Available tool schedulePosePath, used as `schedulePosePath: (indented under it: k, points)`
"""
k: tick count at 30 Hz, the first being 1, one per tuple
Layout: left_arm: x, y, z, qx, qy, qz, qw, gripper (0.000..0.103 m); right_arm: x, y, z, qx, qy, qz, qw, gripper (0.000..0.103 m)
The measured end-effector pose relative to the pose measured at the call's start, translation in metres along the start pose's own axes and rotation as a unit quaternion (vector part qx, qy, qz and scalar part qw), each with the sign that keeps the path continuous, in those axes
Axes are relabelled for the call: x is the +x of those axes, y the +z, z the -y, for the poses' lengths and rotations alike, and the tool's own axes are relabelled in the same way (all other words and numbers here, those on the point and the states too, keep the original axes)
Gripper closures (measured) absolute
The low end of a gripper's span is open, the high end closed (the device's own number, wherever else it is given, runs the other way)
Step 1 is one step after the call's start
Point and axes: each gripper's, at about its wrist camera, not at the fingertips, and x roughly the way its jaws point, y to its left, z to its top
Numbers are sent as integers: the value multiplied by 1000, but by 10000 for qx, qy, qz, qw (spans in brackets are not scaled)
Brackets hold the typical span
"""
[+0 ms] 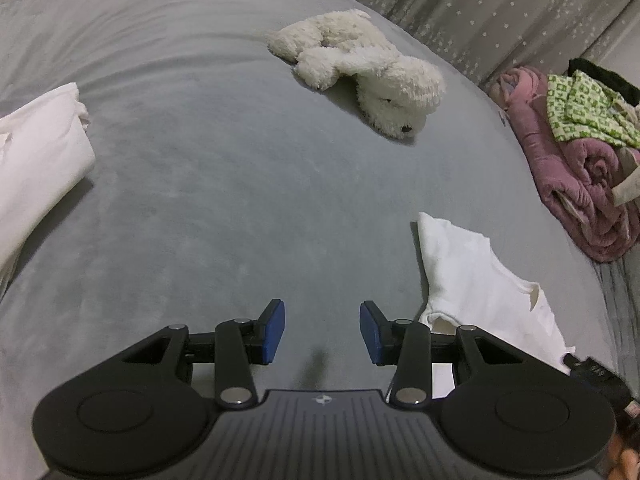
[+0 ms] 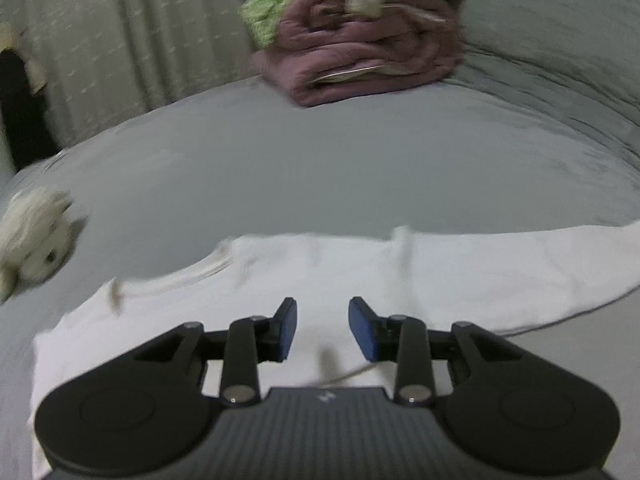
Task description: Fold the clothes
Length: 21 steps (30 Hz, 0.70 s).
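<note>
A white T-shirt (image 2: 360,272) lies flat on the grey bed, its neckline toward the left in the right wrist view. Above it hovers my right gripper (image 2: 322,326), jaws apart, nothing between the blue pads. In the left wrist view the same shirt (image 1: 476,280) lies at the lower right. My left gripper (image 1: 322,330) is open over bare grey bedding, just left of the shirt, holding nothing. A folded white garment (image 1: 36,160) rests at the left edge of that view.
A white plush dog (image 1: 360,68) lies on the grey bed (image 1: 200,200) beyond my left gripper. A rolled pink blanket (image 2: 360,52) with green-patterned cloth (image 2: 276,4) on it sits at the far side. Curtains (image 2: 120,40) hang behind the bed.
</note>
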Motion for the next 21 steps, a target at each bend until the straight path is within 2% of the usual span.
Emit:
schedulePosePath:
  k: [9,13,18,21]
  points:
    - [-4,9,-14,-387,-56,-38,9992,63,-1,-35,-97,-1172,570,-138,9914,72]
    - [-3,13,-23,-606,14,-45,9982,63,-8,-52,-142,-1808,1023,-153,9781,72]
    - [-3,14,-25,-676,-11,-60,9977,63,-18,-74,-188,-2538,1600,-84,9539,73]
    - [-3,14,-26,-685,-28,-75,9976,63,-20,-82,-200,-2791,1842,-40,9424,82]
